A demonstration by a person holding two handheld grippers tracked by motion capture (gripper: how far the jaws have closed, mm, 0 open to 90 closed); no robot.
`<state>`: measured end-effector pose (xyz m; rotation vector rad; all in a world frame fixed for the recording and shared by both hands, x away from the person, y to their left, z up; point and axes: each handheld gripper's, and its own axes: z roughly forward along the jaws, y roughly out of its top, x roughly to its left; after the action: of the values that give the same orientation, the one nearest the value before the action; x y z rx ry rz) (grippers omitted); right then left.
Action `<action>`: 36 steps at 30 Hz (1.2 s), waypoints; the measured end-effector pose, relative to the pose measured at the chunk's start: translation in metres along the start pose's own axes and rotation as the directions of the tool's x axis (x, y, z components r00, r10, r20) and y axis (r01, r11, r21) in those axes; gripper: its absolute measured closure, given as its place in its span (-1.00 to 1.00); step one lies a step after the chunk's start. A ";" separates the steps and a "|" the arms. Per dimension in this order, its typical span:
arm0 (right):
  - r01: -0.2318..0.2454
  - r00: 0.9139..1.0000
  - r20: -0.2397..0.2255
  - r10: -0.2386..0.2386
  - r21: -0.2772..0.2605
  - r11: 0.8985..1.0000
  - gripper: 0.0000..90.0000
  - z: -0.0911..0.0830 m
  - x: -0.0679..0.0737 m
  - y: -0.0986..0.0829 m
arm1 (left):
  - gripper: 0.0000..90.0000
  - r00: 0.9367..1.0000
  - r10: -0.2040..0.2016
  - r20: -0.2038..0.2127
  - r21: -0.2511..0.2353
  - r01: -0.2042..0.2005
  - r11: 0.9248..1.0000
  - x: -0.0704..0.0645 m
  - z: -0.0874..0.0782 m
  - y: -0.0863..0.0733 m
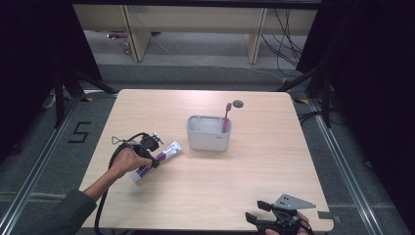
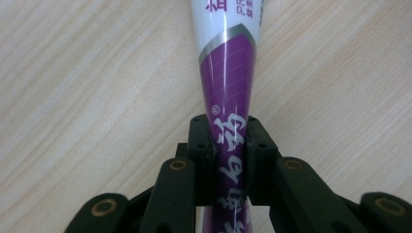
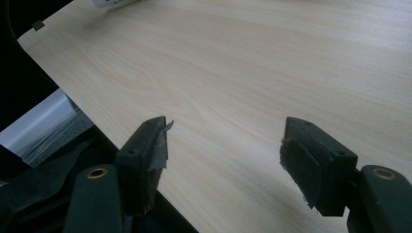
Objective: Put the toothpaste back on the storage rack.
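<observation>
A purple and white toothpaste tube lies on the wooden table at the left. My left gripper is shut on its purple middle; up close the two black pads squeeze the toothpaste tube from both sides, left gripper low over the wood. A grey holder box stands mid-table with a red toothbrush upright in its right end. My right gripper rests open at the table's front right edge, jaws wide apart over bare wood, right gripper holding nothing.
A round cable hole sits behind the grey box. The table's near edge runs just under my right jaws. Black frame legs and cables stand on the floor around the table.
</observation>
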<state>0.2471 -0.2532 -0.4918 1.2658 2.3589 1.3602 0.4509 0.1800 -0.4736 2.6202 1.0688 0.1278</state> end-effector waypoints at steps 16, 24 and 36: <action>-0.014 1.000 -0.003 0.014 0.003 1.000 -0.24 0.001 0.001 0.000 | 0.70 0.995 -0.076 0.066 -0.283 0.091 0.955 0.014 -0.047 -0.008; -0.007 1.000 0.009 0.007 -0.002 1.000 -0.24 0.000 0.000 0.000 | 0.70 0.989 -0.106 0.105 -0.415 0.140 0.899 0.012 -0.066 -0.007; -0.009 1.000 0.004 0.009 0.000 1.000 -0.24 0.001 -0.001 0.000 | 0.70 0.989 -0.104 0.106 -0.490 0.143 0.860 0.005 -0.078 0.007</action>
<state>0.2480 -0.2530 -0.4927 1.2794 2.3534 1.3595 0.4434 0.1979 -0.3972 2.0716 1.0133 0.2378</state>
